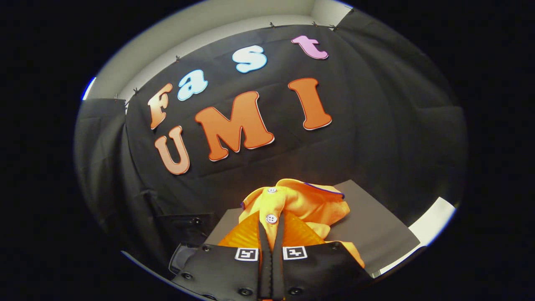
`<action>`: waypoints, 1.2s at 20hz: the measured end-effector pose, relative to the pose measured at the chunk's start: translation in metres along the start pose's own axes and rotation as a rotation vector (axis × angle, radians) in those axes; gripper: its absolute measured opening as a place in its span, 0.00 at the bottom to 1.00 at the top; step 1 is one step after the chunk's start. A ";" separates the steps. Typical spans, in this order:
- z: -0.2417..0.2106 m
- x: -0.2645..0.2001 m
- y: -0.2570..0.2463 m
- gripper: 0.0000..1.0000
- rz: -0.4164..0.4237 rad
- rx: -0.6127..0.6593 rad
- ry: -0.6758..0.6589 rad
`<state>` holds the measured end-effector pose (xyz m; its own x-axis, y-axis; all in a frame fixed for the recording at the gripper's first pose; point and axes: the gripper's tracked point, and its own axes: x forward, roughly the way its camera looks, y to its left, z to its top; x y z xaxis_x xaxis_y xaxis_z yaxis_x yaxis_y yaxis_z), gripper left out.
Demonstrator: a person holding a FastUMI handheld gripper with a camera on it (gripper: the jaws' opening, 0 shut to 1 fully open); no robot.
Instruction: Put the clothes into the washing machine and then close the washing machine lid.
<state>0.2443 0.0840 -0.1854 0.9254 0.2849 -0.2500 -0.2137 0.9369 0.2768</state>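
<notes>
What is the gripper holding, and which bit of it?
The gripper is shut on the orange garment, pinching a fold of cloth right beside the white button on its front strip.

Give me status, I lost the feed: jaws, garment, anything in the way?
Gripper jaws shut on orange garment, white buttons showing. Garment lifted over grey surface. Nothing ahead but the booth wall.

Your gripper [271,228] points level toward the booth wall. Its two fingers [264,246] are pressed nearly together, pinching orange cloth [301,205] between them.
</notes>
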 end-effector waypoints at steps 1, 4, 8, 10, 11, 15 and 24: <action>0.009 -0.010 0.007 0.08 0.017 0.001 -0.022; 0.041 -0.031 0.035 0.08 0.076 -0.001 -0.081; 0.063 -0.050 0.068 0.08 0.131 0.003 -0.115; 0.067 -0.053 0.086 0.08 0.147 -0.001 -0.126; 0.068 -0.055 0.094 0.08 0.145 -0.013 -0.128; 0.070 -0.054 0.138 0.08 0.121 -0.058 -0.156; 0.068 -0.032 0.259 0.08 0.071 -0.075 -0.200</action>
<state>0.1806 0.3034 -0.0428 0.9493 0.3115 -0.0417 -0.2959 0.9306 0.2155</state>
